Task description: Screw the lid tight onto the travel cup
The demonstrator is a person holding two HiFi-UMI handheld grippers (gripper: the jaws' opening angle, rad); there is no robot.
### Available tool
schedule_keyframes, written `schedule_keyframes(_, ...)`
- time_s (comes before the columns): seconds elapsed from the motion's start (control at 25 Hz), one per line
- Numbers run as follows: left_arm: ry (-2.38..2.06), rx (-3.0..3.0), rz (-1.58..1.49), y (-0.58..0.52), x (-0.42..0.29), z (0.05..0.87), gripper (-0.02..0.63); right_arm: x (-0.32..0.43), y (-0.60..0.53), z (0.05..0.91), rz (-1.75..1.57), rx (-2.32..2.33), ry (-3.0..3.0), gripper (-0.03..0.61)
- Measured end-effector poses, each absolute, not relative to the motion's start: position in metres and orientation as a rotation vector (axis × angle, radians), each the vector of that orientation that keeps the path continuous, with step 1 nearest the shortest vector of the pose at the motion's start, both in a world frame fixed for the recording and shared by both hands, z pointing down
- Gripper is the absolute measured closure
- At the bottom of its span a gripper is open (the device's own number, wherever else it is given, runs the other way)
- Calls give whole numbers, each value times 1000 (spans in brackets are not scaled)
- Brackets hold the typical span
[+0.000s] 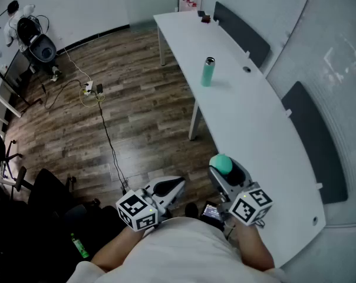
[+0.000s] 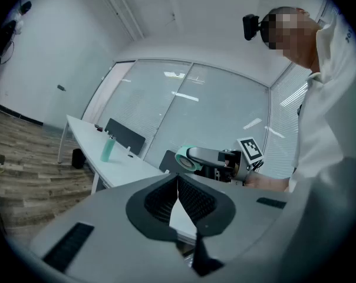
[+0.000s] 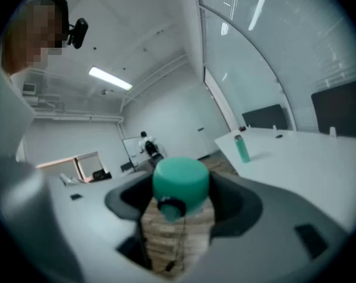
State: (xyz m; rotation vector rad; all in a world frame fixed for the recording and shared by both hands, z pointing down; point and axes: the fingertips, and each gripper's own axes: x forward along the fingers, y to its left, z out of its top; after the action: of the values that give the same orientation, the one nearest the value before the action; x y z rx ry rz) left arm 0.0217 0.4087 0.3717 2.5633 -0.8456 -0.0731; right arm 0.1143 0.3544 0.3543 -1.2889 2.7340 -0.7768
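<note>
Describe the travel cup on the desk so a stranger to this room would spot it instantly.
Start at the long white curved desk. Toward its far end the travel cup stands upright and alone: a slim teal cylinder, the only tall coloured thing on it.

The travel cup [image 1: 208, 71] stands on the counter [image 1: 254, 128] toward its far end, nearer the left edge than the right. Small items [image 1: 204, 17] lie at the far end behind it. Two panels [image 1: 240, 31] line the right edge. By the near left edge, the lid [image 1: 223, 163] is clamped between the right gripper's [image 1: 224, 168] fingers. The left gripper [image 1: 169, 187] is to its left, over the floor [image 1: 137, 111].
</note>
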Motion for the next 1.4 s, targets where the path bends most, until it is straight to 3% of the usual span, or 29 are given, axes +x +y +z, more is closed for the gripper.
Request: schedule_keyframes(1.4, -749, 2615, -4, 402, -43, 385, 589, 91, 345, 378, -706, -1648, 2642, 267)
